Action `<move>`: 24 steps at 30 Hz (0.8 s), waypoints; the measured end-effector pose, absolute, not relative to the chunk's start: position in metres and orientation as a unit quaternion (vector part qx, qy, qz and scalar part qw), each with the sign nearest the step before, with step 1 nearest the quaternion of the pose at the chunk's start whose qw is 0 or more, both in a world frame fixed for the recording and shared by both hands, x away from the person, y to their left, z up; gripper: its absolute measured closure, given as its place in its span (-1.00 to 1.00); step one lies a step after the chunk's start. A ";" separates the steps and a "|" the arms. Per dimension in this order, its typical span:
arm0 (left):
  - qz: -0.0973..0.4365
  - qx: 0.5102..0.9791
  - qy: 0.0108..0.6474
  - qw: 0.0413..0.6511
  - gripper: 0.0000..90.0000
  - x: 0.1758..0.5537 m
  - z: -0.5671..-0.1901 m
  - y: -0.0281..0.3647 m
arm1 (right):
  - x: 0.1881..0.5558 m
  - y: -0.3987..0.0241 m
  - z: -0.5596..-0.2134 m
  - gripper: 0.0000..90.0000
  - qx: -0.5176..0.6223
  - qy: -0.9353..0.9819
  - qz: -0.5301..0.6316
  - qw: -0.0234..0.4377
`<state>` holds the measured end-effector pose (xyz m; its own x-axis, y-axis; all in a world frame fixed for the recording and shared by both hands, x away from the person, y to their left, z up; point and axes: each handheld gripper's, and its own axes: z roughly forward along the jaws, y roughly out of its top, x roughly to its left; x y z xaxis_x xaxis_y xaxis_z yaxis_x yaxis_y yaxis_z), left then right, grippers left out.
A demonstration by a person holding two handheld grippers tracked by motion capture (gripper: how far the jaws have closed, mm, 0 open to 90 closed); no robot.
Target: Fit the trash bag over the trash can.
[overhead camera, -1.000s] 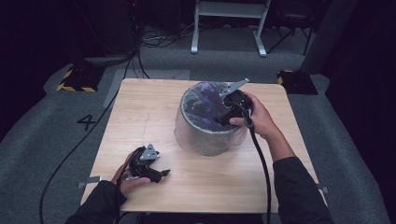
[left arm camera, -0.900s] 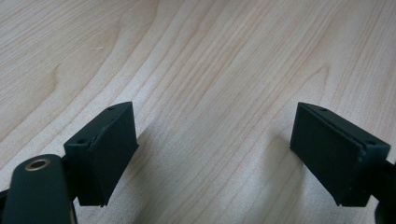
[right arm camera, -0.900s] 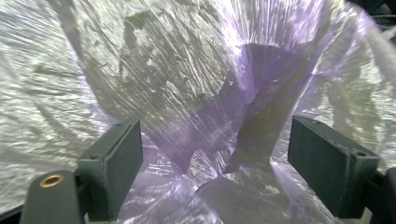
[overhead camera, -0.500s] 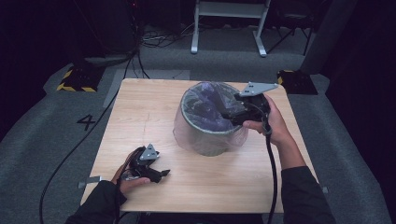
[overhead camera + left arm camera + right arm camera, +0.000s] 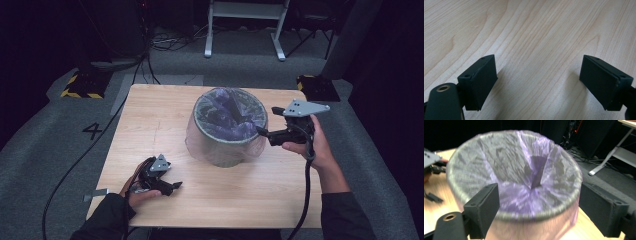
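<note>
A round mesh bin (image 5: 227, 131) lined with a thin purple bag (image 5: 524, 175) stands upright in the middle of the wooden table (image 5: 150, 125); the bag's edge is folded down over the rim. My right gripper (image 5: 264, 131) hovers at the bin's right side, pointing at the rim, jaws wide open with nothing between them. In the right gripper view the bin's mouth (image 5: 514, 170) lies just beyond the jaws. My left gripper (image 5: 172, 187) rests near the table's front left, open, its jaws over bare wood (image 5: 536, 50).
A cable (image 5: 305, 200) trails from the right gripper toward the front edge. Beyond the table lie grey carpet, a white stand's legs (image 5: 245, 30) and yellow-black striped blocks (image 5: 80, 87).
My right gripper has drawn back out of the bin's mouth, moving right to just outside the rim. The left gripper has stayed put.
</note>
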<state>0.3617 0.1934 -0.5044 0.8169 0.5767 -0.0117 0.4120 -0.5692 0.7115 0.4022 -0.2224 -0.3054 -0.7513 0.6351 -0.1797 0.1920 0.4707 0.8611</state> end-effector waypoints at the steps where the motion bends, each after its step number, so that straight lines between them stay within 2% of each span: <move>1: 0.111 0.879 0.281 0.369 -0.69 0.362 -0.504 0.193 | 0.400 -0.224 -0.307 -0.63 0.251 0.821 0.449 0.247; 15: 0.114 0.878 0.281 0.369 -0.68 0.361 -0.504 0.194 | 0.368 -0.245 -0.354 -0.59 0.269 0.839 0.393 0.264; 17: 0.114 0.879 0.281 0.369 -0.68 0.360 -0.504 0.194 | 0.364 -0.245 -0.365 -0.57 0.285 0.835 0.379 0.278; 24: 0.114 0.879 0.279 0.369 -0.68 0.359 -0.504 0.195 | 0.354 -0.255 -0.413 -0.59 0.304 0.842 0.358 0.266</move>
<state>0.3588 0.1948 -0.5043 0.8188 0.5741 -0.0057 0.4063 -0.5724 0.7122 0.3535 -0.2550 -0.4126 -0.6737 0.7024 -0.2296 0.3212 0.5582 0.7650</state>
